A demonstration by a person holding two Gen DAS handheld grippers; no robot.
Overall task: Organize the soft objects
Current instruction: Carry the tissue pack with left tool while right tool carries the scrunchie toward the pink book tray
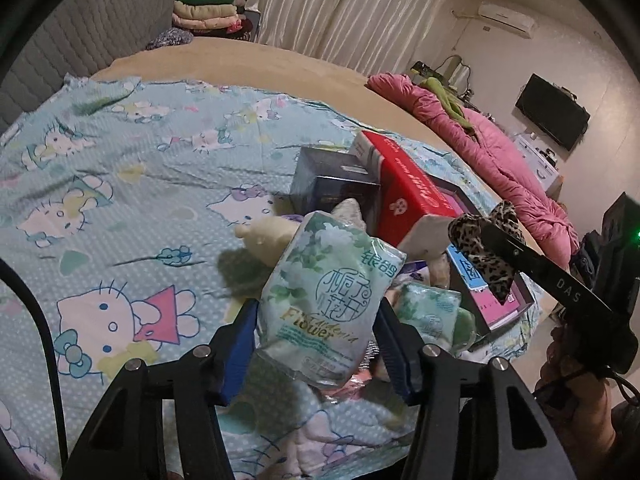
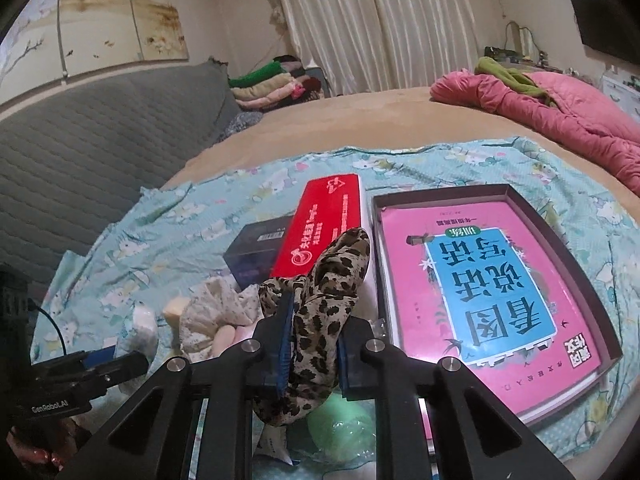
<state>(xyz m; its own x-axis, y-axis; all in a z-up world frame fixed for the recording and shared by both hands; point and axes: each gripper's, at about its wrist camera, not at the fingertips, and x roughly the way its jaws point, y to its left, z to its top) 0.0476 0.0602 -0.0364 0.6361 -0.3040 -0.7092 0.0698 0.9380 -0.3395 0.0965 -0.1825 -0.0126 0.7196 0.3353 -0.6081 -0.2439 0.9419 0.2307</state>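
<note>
Above a cartoon-print sheet (image 1: pixel 100 184), a green tissue pack (image 1: pixel 324 296) is clamped in the left gripper (image 1: pixel 316 344); a leopard-print cloth (image 2: pixel 320 304) is pinched in the right gripper (image 2: pixel 310 354). Both 2 grips should be kept firm until the red box (image 2: pixel 324 224) is cleared.

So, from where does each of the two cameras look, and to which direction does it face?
Left wrist view: sits on the left gripper, looks down along its fingers over the cartoon bedsheet toward the curtains; its jaws clamp a tissue pack; the right gripper and a hand show at right.
Right wrist view: sits on the right gripper, faces the headboard and curtains; its jaws pinch a leopard-print cloth; the left gripper shows at lower left.
Shared: leopard-print cloth, red box, pink book in its tray, pink quilt.
</note>
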